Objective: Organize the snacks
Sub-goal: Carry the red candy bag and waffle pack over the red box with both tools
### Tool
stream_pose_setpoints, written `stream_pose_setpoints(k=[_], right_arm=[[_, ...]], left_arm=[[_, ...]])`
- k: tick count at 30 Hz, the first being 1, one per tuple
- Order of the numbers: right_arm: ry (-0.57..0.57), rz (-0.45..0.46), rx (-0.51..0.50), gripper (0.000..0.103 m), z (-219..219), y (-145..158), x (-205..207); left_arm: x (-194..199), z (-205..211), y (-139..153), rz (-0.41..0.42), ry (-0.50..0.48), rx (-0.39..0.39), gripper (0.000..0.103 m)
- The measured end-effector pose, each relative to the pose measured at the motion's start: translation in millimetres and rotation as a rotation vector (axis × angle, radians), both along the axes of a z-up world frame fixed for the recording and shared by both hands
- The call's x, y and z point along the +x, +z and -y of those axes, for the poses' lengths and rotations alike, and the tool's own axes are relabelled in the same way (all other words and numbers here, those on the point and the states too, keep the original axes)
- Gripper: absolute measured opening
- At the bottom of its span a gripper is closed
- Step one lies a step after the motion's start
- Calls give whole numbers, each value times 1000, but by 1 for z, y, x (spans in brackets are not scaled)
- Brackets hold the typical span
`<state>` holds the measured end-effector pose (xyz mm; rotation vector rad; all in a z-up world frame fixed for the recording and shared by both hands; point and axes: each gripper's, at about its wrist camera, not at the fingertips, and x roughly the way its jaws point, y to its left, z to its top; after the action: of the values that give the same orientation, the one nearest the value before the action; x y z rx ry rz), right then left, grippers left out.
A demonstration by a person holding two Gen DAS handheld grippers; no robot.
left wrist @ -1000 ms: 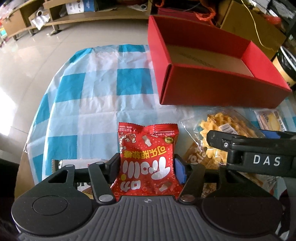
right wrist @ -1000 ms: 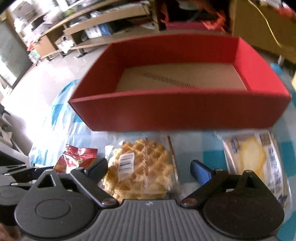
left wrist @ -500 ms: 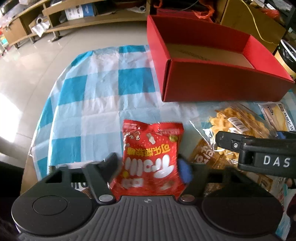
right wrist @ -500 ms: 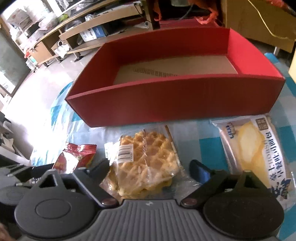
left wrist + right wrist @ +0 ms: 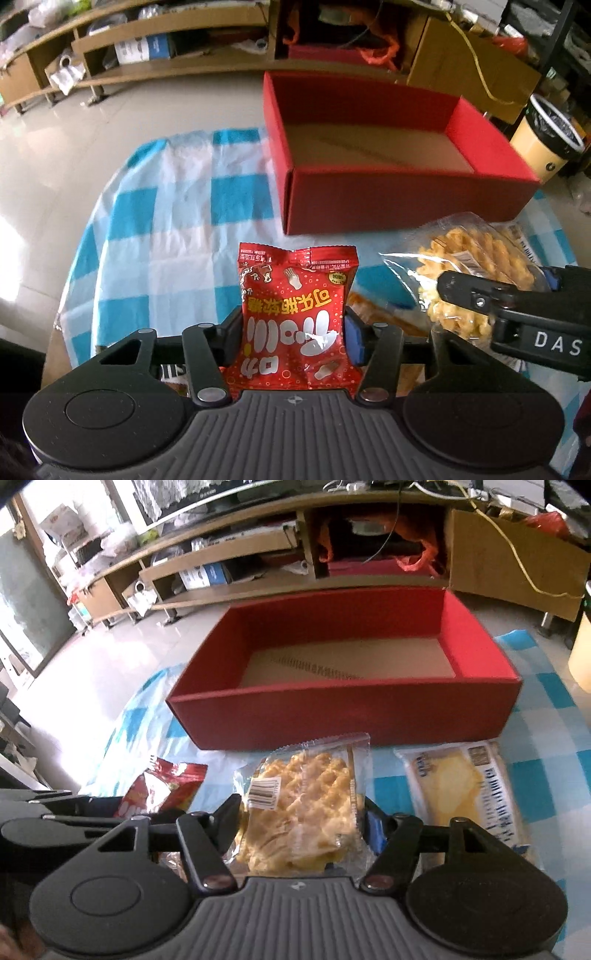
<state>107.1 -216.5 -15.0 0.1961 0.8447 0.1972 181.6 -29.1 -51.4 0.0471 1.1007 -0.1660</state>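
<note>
My left gripper (image 5: 293, 332) is shut on a red candy bag (image 5: 295, 317) and holds it up above the checked cloth. My right gripper (image 5: 301, 821) is shut on a clear waffle packet (image 5: 303, 808), lifted off the table; the packet also shows in the left wrist view (image 5: 469, 273). The red cardboard box (image 5: 369, 199) stands open and empty just beyond both, also in the right wrist view (image 5: 351, 716). The red bag shows at the left of the right wrist view (image 5: 166, 786).
A yellow cake packet (image 5: 461, 790) lies on the blue-and-white checked cloth (image 5: 155, 221) to the right of the waffle. More snack wrappers lie under the grippers. The table edge curves at left, with floor and wooden shelves (image 5: 207, 565) beyond. A bin (image 5: 543, 144) stands at right.
Both grippers have risen with their packets. The right gripper closed on the waffle packet and lifted it; the left lifted the red bag off the cloth.
</note>
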Motion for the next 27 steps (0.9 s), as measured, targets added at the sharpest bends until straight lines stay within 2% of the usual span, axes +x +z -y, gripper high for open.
stream_pose_setpoints(k=[15,22,27], right_arm=[[-87,106,62,61,27,40,-8],[-161,154,105,61,42,55,7],[-194,193,86,61,50,64,23]], left_arm=[[10,29,28,99,-28,-16,60],[37,39,39,135,-8,-31,60],[59,45,39,159,17,-25,60]])
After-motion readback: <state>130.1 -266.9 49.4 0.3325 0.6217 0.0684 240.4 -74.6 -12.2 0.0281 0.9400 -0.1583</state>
